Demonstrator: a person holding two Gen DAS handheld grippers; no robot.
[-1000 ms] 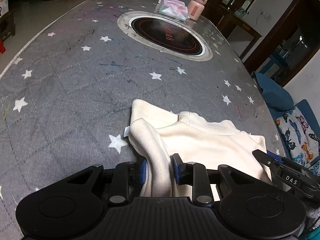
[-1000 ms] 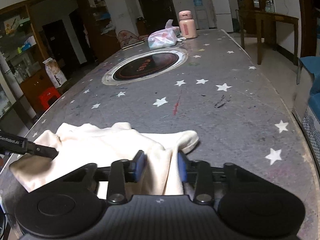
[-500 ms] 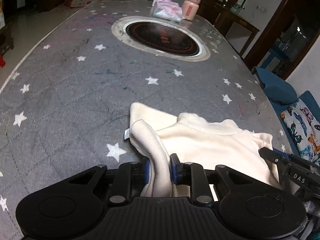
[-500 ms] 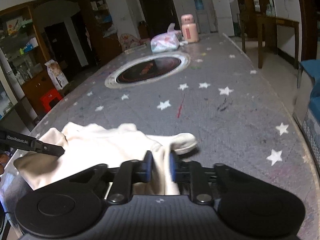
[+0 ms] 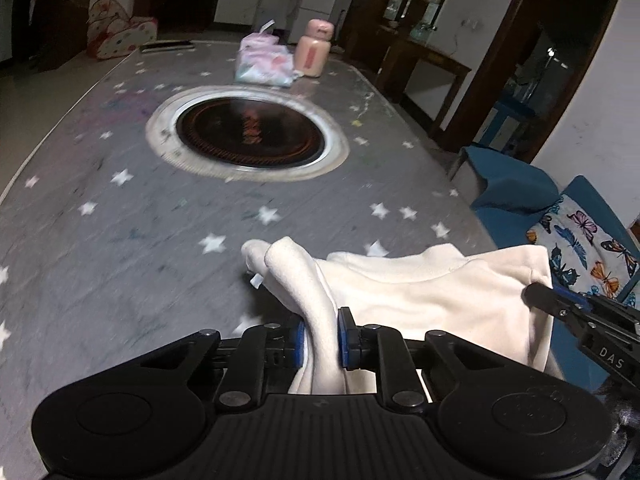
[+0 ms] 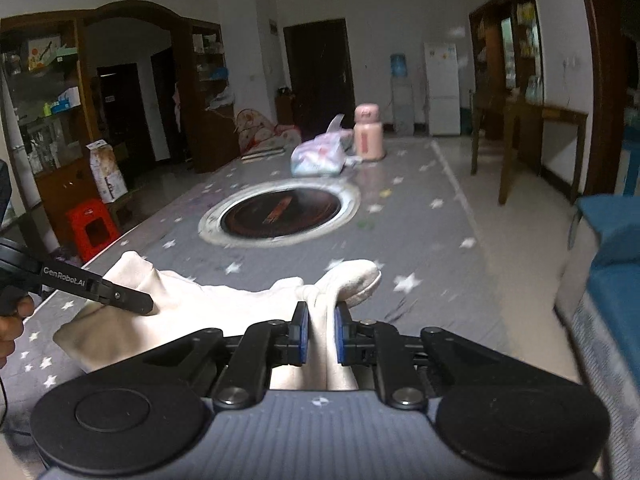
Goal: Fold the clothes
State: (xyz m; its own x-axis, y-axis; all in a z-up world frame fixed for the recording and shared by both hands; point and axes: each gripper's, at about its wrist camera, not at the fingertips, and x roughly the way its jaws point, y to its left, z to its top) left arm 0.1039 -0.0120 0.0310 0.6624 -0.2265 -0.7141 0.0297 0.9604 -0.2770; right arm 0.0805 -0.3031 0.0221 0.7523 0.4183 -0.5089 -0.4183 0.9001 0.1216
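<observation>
Left wrist: soft fleecy cream garment (image 5: pixel 432 296)

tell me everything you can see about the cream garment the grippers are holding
The cream garment is a soft, fleecy-looking top, plain and off-white, with a stand-up collar at its far edge. It is bunched rather than flat, and spans between the two grippers near the close end of the grey star-print table cover. The left gripper is shut on a rolled fold at one side, the right gripper on a fold ending in a rounded cuff at the other; both have just closed on the cloth. A small white tag pokes out by the left fold.
</observation>
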